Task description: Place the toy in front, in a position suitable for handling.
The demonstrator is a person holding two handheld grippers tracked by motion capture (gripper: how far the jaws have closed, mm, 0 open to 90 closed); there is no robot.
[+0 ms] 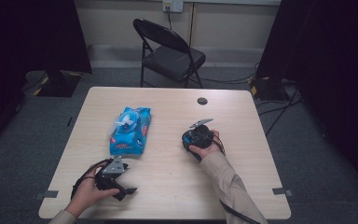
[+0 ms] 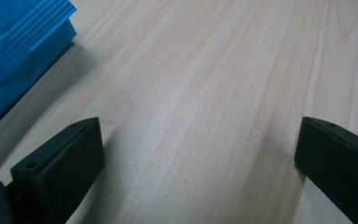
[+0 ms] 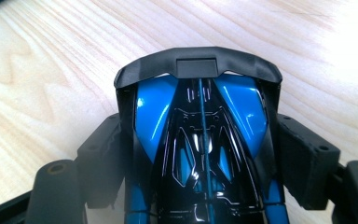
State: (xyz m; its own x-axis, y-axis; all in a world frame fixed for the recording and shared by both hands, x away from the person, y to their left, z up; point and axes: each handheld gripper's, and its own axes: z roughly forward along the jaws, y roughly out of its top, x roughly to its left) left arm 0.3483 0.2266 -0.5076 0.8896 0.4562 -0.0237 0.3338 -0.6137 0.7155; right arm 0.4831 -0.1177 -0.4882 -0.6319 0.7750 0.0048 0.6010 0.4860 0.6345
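Desk (image 1: 168, 186): pale wood, carrying a blue pack (image 1: 130, 130) left of centre. Left gripper (image 1: 121, 189): low at the near edge, jaws wide apart over bare wood and holding nothing, the pack's corner (image 2: 18, 60) just beside it. Right gripper (image 3: 200, 154): jaws pressed to the flanks of a blue-and-black toy car (image 3: 200, 126), held right of centre, near the desk top; its rear wing (image 3: 198, 65) juts past the pads. Risks, as judged: the glossy, tapering body may slide forward out of the grip; the wing may catch the desk on lowering; a tilted release could let the car roll toward the edge.
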